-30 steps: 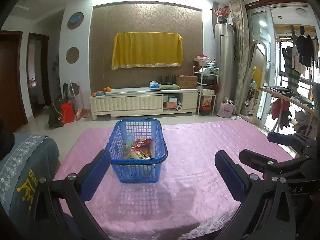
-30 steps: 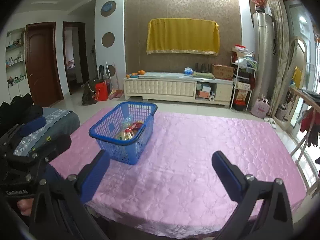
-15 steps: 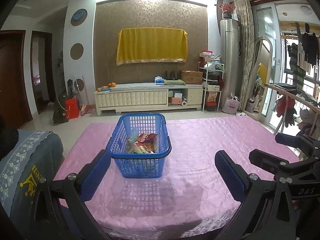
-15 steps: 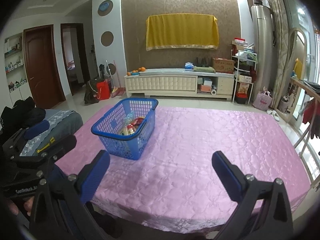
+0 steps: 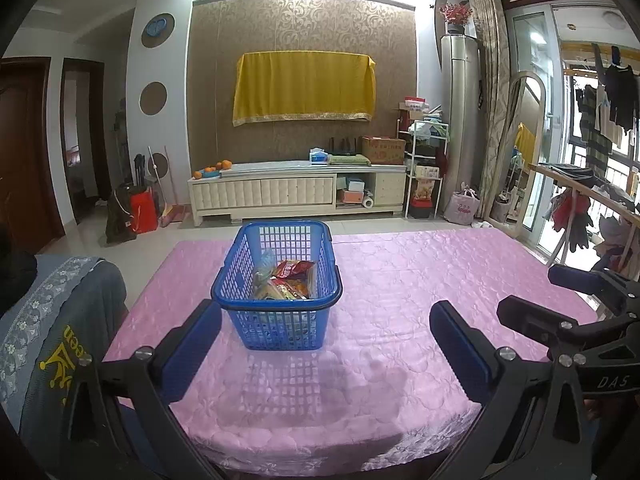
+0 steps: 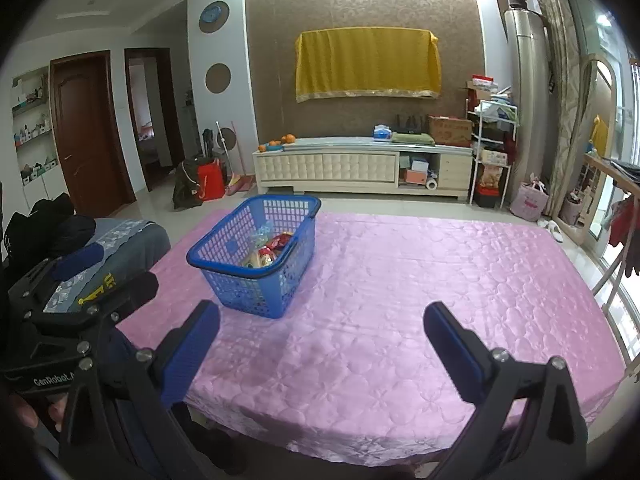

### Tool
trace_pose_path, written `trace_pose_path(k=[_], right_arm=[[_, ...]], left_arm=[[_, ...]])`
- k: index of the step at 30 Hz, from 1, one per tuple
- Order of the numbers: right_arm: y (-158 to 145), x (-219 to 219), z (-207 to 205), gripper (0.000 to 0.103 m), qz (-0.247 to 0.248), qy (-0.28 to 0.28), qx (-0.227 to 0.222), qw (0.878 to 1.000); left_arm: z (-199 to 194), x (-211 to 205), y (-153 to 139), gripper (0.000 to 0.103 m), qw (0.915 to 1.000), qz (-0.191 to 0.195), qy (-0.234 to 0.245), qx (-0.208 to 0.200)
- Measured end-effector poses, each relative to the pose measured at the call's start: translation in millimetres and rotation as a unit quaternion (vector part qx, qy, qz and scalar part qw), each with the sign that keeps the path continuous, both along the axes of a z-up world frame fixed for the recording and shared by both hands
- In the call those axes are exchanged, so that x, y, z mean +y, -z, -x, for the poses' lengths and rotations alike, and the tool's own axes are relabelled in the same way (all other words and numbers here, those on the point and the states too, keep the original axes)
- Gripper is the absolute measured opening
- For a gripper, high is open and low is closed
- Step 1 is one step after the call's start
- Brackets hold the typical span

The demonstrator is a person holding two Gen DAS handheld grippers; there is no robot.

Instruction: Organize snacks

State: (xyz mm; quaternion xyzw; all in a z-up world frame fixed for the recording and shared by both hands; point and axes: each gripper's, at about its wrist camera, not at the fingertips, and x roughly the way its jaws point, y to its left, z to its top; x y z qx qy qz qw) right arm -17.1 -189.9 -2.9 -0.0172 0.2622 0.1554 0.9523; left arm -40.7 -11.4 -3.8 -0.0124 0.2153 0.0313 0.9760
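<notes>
A blue plastic basket (image 5: 276,312) stands on the pink tablecloth (image 5: 400,280), left of the table's middle. Several snack packets (image 5: 290,280) lie inside it, red and yellow ones on top. My left gripper (image 5: 326,344) hangs open over the near table edge, straight in front of the basket, with nothing between its blue pads. My right gripper (image 6: 320,344) is open too, empty, to the right of the basket (image 6: 256,256) and nearer the edge. In the right wrist view the snack packets (image 6: 268,254) show through the basket's rim. Each gripper also appears at the side of the other's view.
A grey chair back with a patterned cover (image 5: 52,332) stands at the table's left side. Beyond the table lie a tiled floor and a white TV cabinet (image 5: 296,196). A clothes rack (image 5: 580,216) is at the right. The pink cloth (image 6: 440,280) stretches right of the basket.
Both grippers have drawn back and risen a little, so more of the room and the near table edge show. The basket and its snacks have not moved. Both grippers stay open.
</notes>
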Motion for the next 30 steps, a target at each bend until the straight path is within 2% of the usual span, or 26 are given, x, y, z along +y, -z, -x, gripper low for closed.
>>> trace_pose_path(k=[30], right_arm=[[2.3, 0.5, -2.5, 0.103, -0.004, 0.000, 0.007, 1.000]], left_arm=[[-2.1, -0.8, 2.7, 0.103, 1.0000, 0.005, -0.001, 0.005]])
